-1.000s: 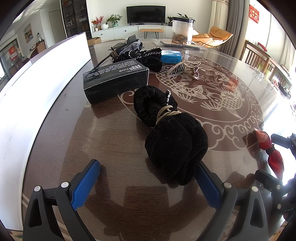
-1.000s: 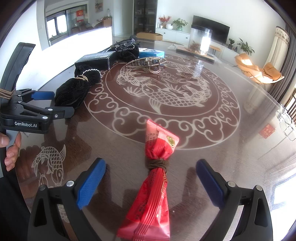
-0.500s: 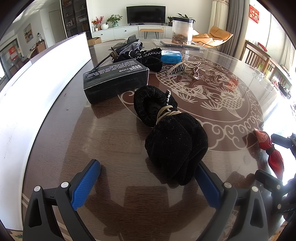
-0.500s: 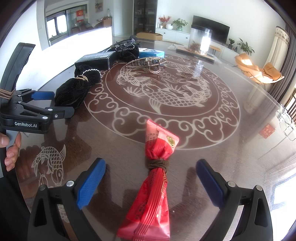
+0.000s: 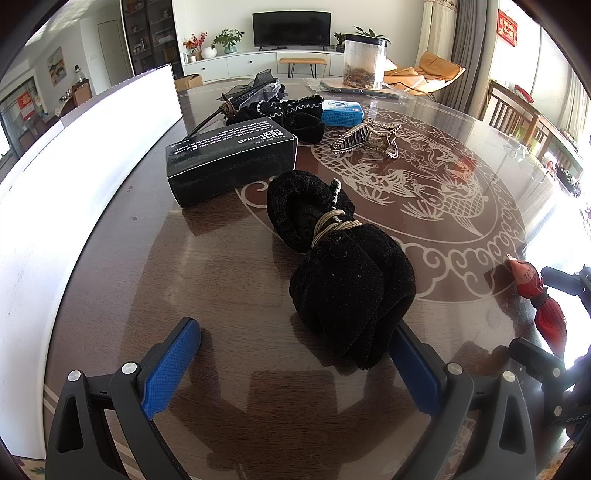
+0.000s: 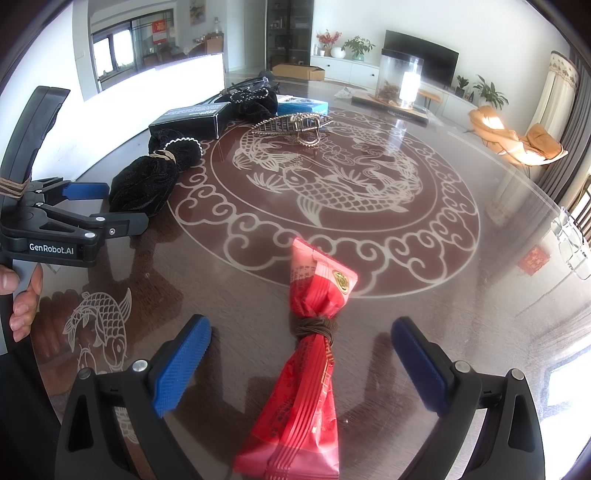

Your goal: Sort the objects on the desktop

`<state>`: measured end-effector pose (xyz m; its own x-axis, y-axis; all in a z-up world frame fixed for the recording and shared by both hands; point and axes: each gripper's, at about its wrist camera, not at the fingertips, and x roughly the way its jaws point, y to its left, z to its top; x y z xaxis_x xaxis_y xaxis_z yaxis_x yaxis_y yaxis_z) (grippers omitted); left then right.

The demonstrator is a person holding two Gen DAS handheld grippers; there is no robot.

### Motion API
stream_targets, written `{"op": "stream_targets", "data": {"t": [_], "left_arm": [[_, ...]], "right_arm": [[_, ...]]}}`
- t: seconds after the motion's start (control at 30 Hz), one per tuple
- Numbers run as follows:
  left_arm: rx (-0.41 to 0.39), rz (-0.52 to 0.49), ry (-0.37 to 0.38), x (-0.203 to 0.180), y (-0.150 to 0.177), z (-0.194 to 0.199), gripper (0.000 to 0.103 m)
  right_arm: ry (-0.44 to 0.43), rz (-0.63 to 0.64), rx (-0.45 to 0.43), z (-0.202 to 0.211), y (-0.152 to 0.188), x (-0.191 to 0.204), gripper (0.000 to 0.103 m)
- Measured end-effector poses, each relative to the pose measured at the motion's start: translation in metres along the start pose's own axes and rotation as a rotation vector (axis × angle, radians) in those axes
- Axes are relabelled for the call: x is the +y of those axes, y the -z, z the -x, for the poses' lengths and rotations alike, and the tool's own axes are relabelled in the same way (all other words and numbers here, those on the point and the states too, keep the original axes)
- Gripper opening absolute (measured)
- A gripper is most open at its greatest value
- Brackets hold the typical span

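Fingers [image 5: 190, 350] of both grippers spread wide: left flanks black pouch [image 5: 351, 288], right flanks red packet [image 6: 306, 369].

Dark round glass-topped table [image 5: 155, 280], white fish motif. Black flat-screen television [image 5: 291, 24] on far white wall, above long white cabinet [image 5: 258, 62]. Orange lounge chair [image 6: 517, 142] beside grey curtains [image 5: 469, 44]. Strong daylight from right.

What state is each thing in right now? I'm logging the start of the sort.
Left gripper: open, black cloth bundle between its fingers.
Right gripper: open, straddling the red packet.
Black cloth bundle: lying flat, cinched with a tan band.
Red packet: lying flat, tied at the middle with a brown band.
Black box: closed.
Hair claw: lying on its side, untouched.
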<state>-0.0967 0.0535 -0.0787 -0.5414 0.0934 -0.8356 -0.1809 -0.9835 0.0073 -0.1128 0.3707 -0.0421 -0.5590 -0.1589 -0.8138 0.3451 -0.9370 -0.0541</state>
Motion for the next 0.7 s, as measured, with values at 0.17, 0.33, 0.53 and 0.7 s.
{"op": "stream_targets", "data": {"t": [0.17, 0.33, 0.53, 0.7], "left_arm": [[0.0, 0.0, 0.0, 0.0001, 0.0001, 0.0001, 0.101], [0.0, 0.0, 0.0, 0.0002, 0.0001, 0.0001, 0.102], [0.0, 0.0, 0.0, 0.0002, 0.0002, 0.0002, 0.102], [-0.001, -0.005, 0.014, -0.0004, 0.0008, 0.0012, 0.099]], "right_arm": [[0.0, -0.001, 0.0, -0.0001, 0.0001, 0.0001, 0.099], [0.0, -0.001, 0.0, -0.0002, 0.0004, -0.0001, 0.099], [0.0, -0.001, 0.0, -0.0002, 0.0008, -0.0003, 0.099], [-0.024, -0.017, 0.012, -0.0023, 0.0012, -0.0035, 0.099]]}}
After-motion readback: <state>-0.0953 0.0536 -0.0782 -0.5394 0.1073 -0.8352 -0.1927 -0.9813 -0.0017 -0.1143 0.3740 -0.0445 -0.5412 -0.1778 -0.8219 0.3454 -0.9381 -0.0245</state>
